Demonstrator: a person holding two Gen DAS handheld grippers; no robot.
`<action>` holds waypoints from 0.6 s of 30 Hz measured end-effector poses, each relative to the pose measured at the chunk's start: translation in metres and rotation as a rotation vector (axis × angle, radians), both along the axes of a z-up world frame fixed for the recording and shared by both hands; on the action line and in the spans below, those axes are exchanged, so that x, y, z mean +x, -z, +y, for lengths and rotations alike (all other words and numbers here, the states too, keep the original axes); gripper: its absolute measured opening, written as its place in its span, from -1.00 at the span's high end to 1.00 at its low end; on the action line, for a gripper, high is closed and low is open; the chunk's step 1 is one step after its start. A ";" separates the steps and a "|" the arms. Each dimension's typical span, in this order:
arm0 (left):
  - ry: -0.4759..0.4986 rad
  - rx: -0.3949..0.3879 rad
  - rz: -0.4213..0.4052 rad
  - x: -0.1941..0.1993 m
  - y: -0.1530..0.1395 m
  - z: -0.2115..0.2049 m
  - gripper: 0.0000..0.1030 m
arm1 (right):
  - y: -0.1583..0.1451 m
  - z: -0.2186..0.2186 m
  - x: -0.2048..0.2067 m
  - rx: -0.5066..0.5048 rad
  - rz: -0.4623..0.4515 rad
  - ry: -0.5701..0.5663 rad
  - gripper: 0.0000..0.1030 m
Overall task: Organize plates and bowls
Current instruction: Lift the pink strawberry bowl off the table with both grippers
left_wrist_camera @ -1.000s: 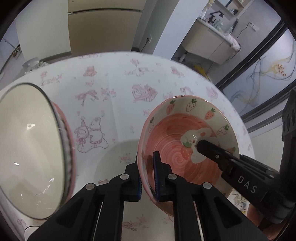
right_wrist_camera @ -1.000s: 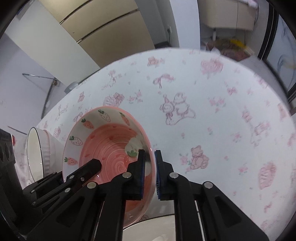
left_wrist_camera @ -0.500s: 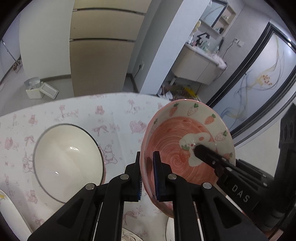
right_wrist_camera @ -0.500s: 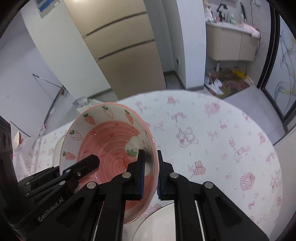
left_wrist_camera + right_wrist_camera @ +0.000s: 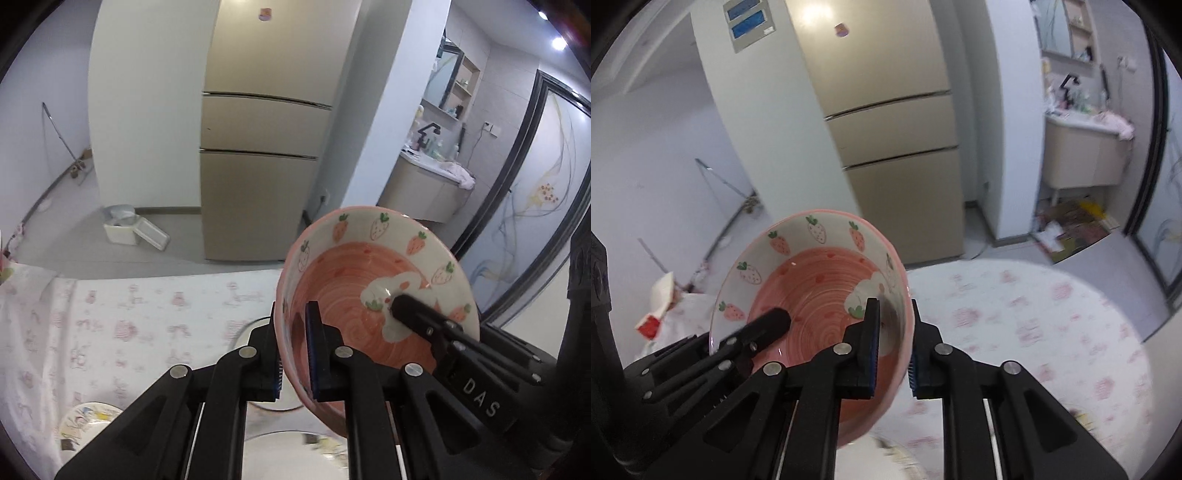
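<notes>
Because a shallow ceramic bowl would pivot in a single pinch, the pink strawberry-patterned ceramic bowl [image 5: 376, 295] is clamped at opposite rim sections: the left gripper [image 5: 295, 354] is nearly closed on the wall at 7 o'clock, while the right gripper [image 5: 892, 347] is easing open, the rim between its pads at 4 o'clock. The bowl is held above the pink-printed tablecloth [image 5: 140, 325], steeply tilted, its mouth facing the cameras; no long axis applies.
</notes>
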State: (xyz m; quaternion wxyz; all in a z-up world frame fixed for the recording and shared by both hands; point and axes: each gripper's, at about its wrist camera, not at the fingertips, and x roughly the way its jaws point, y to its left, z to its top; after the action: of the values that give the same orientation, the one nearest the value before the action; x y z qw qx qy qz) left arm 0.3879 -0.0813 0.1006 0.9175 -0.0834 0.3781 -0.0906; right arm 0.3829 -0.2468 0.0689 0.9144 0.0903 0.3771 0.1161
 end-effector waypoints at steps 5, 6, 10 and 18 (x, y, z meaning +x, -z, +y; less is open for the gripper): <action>0.012 -0.021 0.054 0.014 0.045 0.023 0.78 | 0.033 0.024 0.002 -0.051 0.019 -0.019 0.73; 0.017 -0.032 0.091 0.024 0.058 0.025 0.78 | 0.039 0.028 0.007 -0.068 0.030 -0.014 0.73; 0.012 -0.039 0.143 0.042 0.090 0.029 0.78 | 0.063 0.037 0.023 -0.122 0.085 -0.003 0.73; 0.013 -0.024 0.170 0.057 0.125 0.037 0.78 | 0.101 0.031 0.038 0.006 0.135 -0.038 0.73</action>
State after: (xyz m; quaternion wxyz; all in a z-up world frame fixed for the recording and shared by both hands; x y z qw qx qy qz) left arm 0.4444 -0.0439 -0.0241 0.8805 -0.0992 0.4540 -0.0935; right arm 0.4212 -0.2154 -0.0317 0.8842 0.0937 0.4393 0.1283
